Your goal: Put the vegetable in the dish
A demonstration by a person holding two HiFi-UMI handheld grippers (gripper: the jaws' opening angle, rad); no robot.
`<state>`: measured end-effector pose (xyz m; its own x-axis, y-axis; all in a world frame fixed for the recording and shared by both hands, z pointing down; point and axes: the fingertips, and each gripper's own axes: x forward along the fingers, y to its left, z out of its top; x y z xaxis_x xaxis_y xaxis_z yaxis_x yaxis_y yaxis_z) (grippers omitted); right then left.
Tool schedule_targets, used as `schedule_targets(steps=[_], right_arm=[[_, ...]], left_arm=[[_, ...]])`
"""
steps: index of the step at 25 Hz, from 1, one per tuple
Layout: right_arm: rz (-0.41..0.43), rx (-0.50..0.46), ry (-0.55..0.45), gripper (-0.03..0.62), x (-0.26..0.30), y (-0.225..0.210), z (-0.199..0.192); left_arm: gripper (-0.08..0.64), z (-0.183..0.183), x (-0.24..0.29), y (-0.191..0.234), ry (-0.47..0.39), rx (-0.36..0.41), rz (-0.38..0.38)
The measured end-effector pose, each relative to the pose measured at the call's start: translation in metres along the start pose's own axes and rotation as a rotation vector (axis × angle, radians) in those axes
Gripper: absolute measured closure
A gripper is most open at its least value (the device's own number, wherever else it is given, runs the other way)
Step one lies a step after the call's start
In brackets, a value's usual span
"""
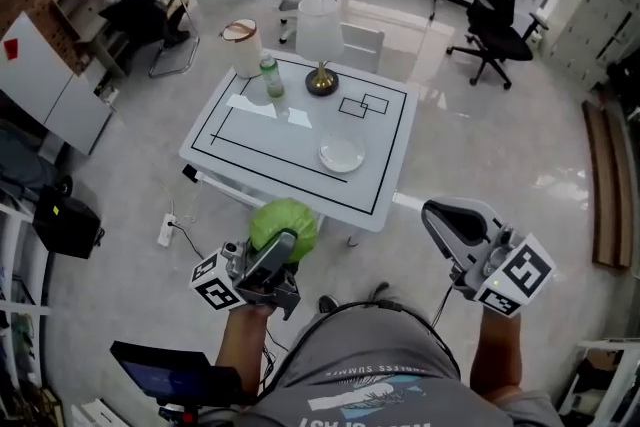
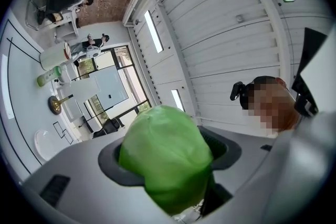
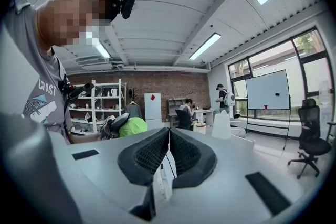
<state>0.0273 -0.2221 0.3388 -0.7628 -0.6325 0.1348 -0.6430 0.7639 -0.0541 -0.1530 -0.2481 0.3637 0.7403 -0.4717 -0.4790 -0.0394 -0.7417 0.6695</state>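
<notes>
The white table [image 1: 280,150] stands ahead of the person, and the round green vegetable [image 1: 283,227] is off it, held in the air at its near edge, clamped between the wide-spread jaws of the left gripper [image 1: 283,245], whose dark pads press on its two sides. The right gripper [image 1: 436,213] hangs off to the right of the table with its jaws closed together, pad against pad, and nothing between them. The small white dish [image 1: 342,154] lies empty on the near right part of the tabletop, well apart from the vegetable.
</notes>
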Motion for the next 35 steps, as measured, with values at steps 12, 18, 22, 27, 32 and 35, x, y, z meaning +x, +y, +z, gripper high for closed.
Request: schedule_targets(steps=[12, 18, 22, 27, 32, 35], right_arm=[[0.077, 0.014, 0.015, 0.584, 0.029, -0.061, -0.005], [0.134, 0.013, 0.013, 0.583, 0.026, -0.097, -0.004], [0.174, 0.024, 0.012, 0.584, 0.021, -0.114, -0.01], [0.173, 0.057, 0.019, 0.584, 0.013, -0.137, -0.021], [0.173, 0.094, 0.036, 0.584, 0.025, -0.146, -0.034], [0.165, 0.112, 0.038, 0.584, 0.038, -0.147, -0.035]], left_arm=[[0.249, 0.009, 0.034, 0.044, -0.011, 0.038, 0.09], [0.249, -0.006, 0.063, 0.067, -0.013, 0.053, 0.142], [0.249, -0.017, 0.079, 0.08, 0.0, 0.077, 0.172], [0.249, -0.034, 0.102, 0.101, 0.034, 0.06, 0.193], [0.249, -0.038, 0.106, 0.119, 0.077, 0.034, 0.217], [0.249, -0.034, 0.103, 0.135, 0.101, 0.014, 0.226]])
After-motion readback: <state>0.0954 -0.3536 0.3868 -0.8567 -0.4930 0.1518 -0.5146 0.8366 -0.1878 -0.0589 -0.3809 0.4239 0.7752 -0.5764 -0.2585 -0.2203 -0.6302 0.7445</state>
